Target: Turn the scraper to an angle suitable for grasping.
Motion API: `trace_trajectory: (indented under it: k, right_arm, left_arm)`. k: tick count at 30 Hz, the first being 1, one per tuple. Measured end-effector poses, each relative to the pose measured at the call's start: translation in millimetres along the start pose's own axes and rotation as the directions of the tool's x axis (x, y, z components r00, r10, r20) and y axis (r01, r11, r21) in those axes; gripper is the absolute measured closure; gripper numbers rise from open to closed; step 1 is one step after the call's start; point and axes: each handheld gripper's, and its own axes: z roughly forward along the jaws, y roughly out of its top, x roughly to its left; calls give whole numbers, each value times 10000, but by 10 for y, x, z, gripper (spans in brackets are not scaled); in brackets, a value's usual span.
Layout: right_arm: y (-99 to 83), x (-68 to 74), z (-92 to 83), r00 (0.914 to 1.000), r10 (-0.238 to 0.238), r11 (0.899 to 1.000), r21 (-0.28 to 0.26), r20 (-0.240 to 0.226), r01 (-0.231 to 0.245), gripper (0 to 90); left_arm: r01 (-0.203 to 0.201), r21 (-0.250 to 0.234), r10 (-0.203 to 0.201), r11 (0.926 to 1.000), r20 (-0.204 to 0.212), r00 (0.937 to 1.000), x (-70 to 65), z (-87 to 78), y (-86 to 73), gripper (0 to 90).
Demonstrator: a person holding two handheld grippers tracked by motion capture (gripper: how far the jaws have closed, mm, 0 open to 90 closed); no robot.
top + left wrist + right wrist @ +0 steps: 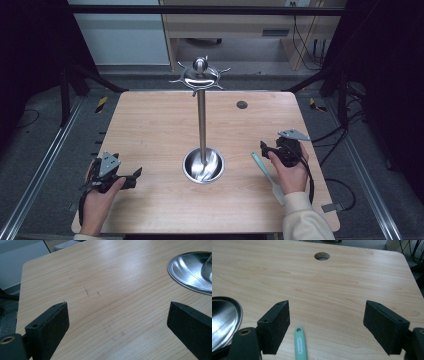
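Jaws released on both sides, nothing pinched: right gripper parked just beside the mint-green tool lying flat on the desk, handle end poking up between the pads in the right gripper view; left gripper idle, well apart. Looks like the reach-and-grab step, so probably needs lowering and squeezing across that thin handle. Steel stand rising from its dish, otherwise empty, hooks bare.

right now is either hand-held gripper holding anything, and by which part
Nothing is held. The left hand-held gripper and right hand-held gripper both stand open over bare table; the green utensil lies loose by the right one's jaw.
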Motion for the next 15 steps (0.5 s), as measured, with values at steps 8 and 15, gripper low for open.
trace_trajectory:
  k: [8, 15]
  right_arm:
    - [92, 203, 126, 9983, -576, 9983, -10, 115, 576, 491]
    - [8, 410, 238, 9836, -1540, 9836, 804, -936, 1617, 755]
  left_arm:
    - [-40, -22, 40, 10000, -76, 10000, 0, -13, 2, 39]
    - [-138, -145, 137, 9998, -89, 9999, -18, -16, 21, 41]
